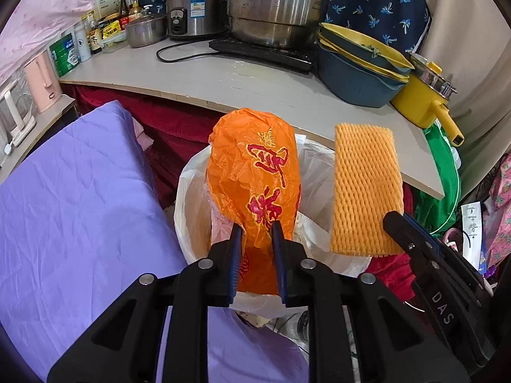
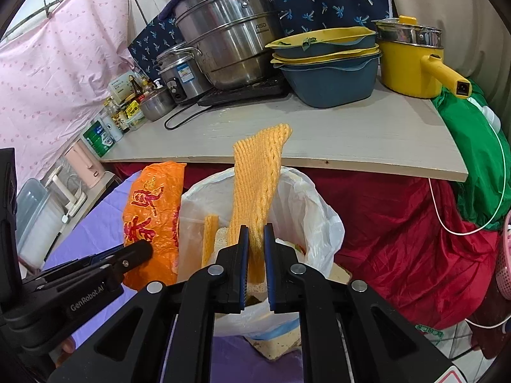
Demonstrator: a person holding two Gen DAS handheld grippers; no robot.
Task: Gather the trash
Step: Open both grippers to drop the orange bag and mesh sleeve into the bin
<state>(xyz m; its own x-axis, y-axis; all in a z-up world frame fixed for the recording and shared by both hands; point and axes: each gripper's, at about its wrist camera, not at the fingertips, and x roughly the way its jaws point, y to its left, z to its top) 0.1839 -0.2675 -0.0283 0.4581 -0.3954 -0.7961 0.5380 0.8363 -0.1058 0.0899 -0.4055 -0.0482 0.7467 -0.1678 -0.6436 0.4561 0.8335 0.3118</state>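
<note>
My left gripper [image 1: 257, 226] is shut on an orange plastic bag [image 1: 255, 166] with red print, which sticks up over a bin lined with a white bag [image 1: 191, 198]. My right gripper [image 2: 255, 228] is shut on the lower end of a yellow foam fruit net [image 2: 255, 178], and the net stands up above the same bin liner [image 2: 303, 210]. A second strip of yellow foam [image 2: 209, 239] lies inside the bin. In the right wrist view the orange bag [image 2: 153, 204] and the left gripper [image 2: 143, 249] are just left of the bin. The foam net [image 1: 364, 188] shows at the right of the left wrist view.
A low tabletop [image 1: 223, 86] behind the bin carries steel pots [image 1: 274, 9], stacked blue and yellow basins [image 1: 357, 73], a yellow pot [image 1: 421, 102] and bottles. A purple sheet [image 1: 80, 207] lies left of the bin, red cloth [image 2: 399, 229] right of it, and a green bag [image 2: 472, 159] further right.
</note>
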